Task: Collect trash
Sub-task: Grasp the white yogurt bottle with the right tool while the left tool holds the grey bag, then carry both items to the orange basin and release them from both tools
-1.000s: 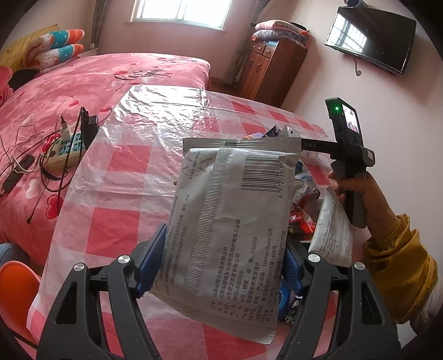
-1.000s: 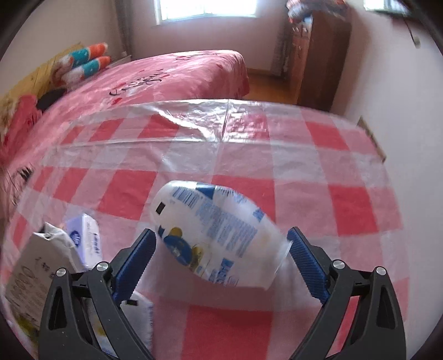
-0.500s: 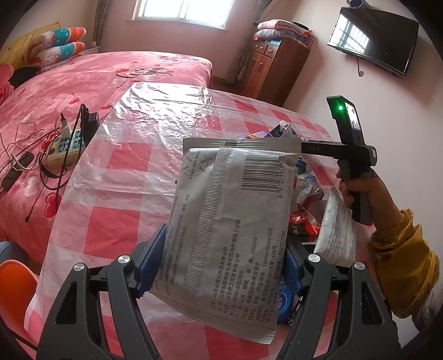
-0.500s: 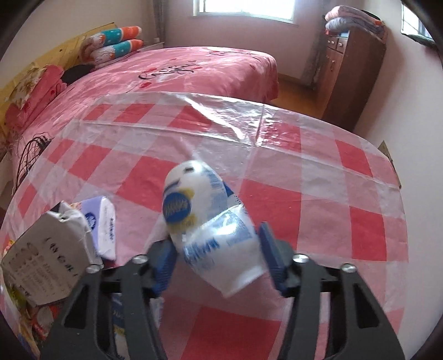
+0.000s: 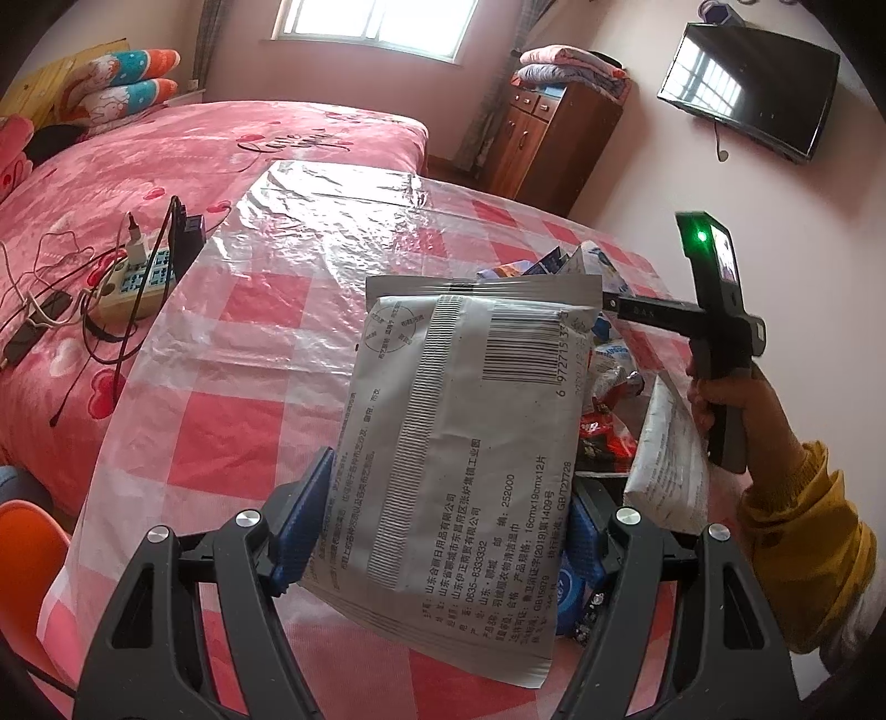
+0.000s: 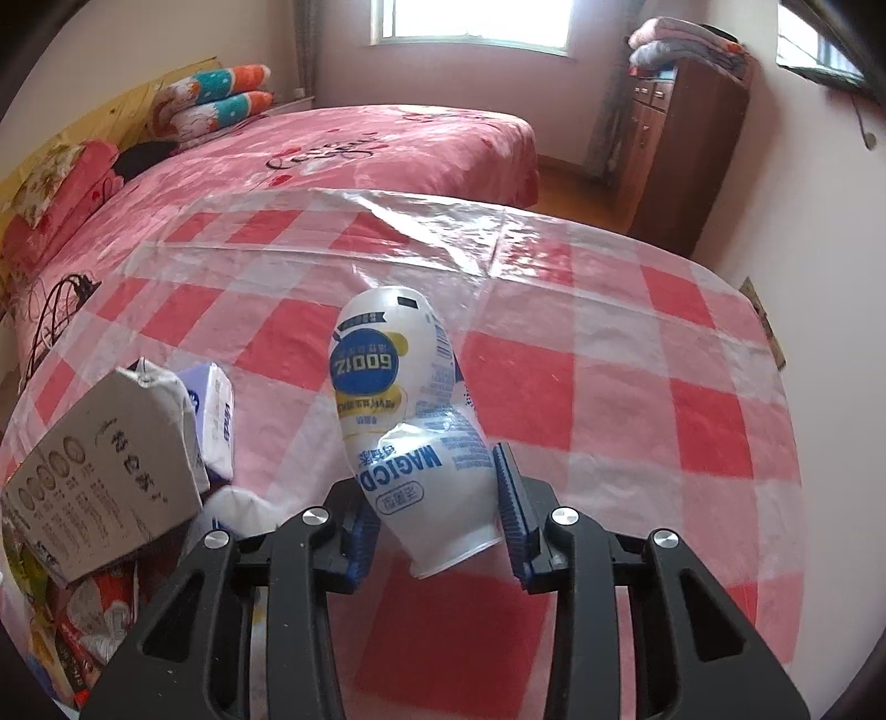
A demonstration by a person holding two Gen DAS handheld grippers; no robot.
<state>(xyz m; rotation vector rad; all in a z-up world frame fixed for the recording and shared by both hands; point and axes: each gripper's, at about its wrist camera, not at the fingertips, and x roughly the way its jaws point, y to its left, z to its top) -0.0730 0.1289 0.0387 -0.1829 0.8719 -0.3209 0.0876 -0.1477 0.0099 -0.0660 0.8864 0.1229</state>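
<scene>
Presently, left hand-held gripper (image 5: 443,531): blue pads pressed against both sides of a grey wet-wipe packet (image 5: 470,421), held upright above the desk (image 5: 232,354), barcode and printed text facing the camera. Right hand-held gripper (image 6: 437,498): closed narrowly on a crumpled white plastic bottle (image 6: 410,421) with blue and yellow label, bottle tilted with its base pointing away from the camera and lifted off the desk.

Desk: covered with a red-and-white checked cloth under a clear plastic sheet. Trash pile (image 5: 603,399) at the desk's near right side in the left view: red snack wrappers, blue-and-white packets, a white folded packet (image 5: 670,448) just beside the person's right hand (image 5: 720,399). That hand grips the handle of the right device, whose green light (image 5: 702,237) shows. Sleeve (image 5: 803,531): mustard yellow.

Right view, lower left: the same grey packet (image 6: 105,476) seen from its other side, a white-and-blue tissue pack (image 6: 216,415) just behind it, more wrappers (image 6: 83,609) below.

Surroundings: bed (image 5: 166,177) with pink heart-print cover beside the desk; power strip (image 5: 138,282) with plugs and tangled cables lying on the bed near the desk edge; stacked pillows (image 5: 127,88) at the headboard; window (image 5: 376,27); brown wooden cabinet (image 5: 548,144) with folded blankets (image 5: 570,66) on top; wall-mounted television (image 5: 747,94); orange chair (image 5: 27,559) at lower left.
</scene>
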